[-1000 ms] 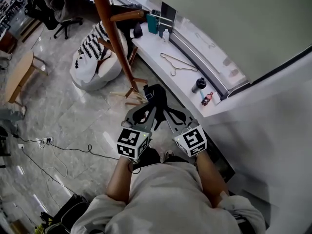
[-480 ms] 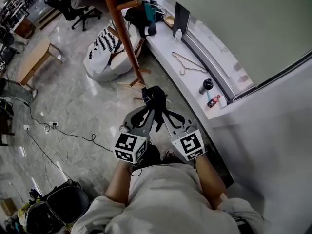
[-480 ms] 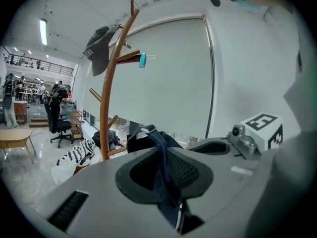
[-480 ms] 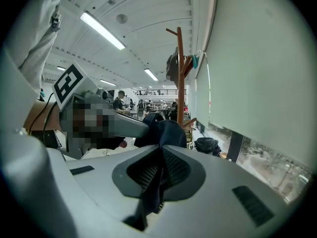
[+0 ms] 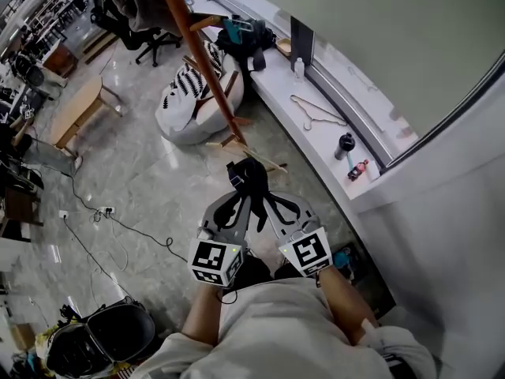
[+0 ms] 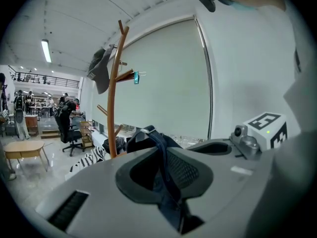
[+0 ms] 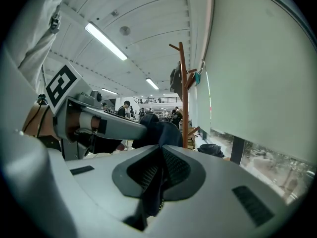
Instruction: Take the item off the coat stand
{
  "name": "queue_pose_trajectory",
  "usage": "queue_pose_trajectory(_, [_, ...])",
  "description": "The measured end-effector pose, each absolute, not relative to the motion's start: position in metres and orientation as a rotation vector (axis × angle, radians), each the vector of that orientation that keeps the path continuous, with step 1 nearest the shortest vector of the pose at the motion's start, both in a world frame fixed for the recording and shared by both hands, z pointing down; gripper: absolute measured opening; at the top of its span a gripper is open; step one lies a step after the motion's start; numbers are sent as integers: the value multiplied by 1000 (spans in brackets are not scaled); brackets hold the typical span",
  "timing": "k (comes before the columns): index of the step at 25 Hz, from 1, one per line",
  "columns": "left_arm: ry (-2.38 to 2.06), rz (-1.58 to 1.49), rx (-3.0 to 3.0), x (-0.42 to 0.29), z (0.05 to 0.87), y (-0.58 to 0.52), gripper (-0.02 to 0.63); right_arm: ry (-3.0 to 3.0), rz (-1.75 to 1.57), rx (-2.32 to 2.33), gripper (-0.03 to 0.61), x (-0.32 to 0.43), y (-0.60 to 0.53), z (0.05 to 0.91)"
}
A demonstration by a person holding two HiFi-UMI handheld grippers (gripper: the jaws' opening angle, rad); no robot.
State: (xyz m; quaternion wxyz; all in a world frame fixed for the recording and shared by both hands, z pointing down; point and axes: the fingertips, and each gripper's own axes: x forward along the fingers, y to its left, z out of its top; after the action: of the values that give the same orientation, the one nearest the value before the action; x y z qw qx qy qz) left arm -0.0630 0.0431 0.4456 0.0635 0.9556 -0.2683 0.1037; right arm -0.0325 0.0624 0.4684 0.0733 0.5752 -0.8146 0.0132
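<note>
Both grippers pinch the same dark cloth item [image 5: 248, 172]. The left gripper [image 5: 239, 194] has its jaws pressed onto a dark blue strap [image 6: 161, 155] of it. The right gripper [image 5: 262, 196] has its jaws closed on a fold of the cloth. The item hangs between the two tips in front of the person, already off the wooden coat stand [image 5: 207, 69] and apart from it, so what remains is probably carrying it clear and setting it down. The weak point seems to be the thin hold: each claw has only a narrow bit of cloth, and if the hands drift apart or one tugs harder, the strap could slide out and the item would swing from one side or drop to the floor. Loose cloth hanging below could also catch on the stand's spread feet [image 5: 251, 153] if it is swung low and close to them. A cable [image 5: 118, 226] lies across the floor to the person's left and could trip a sideways step.
</note>
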Motion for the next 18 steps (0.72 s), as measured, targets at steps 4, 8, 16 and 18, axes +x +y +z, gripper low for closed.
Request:
queue_pose_trajectory(4, [-815,288,2898,-73,435,44,57,-2444,6,1747,18,-42,64,456])
queue_pose_trajectory(8, [-825,255,2913,-89,424,34,57,-2446,-8,1767,16,-57,54,445])
queue_pose_trajectory(16, [-862,185,2941,-123,409,18,57,-2443,-65,1754,15,-88,36,426])
queue_pose_trajectory(18, [-869,177,2943,-125,410,16,57,-2453,-64,1748,15,-90,35,427])
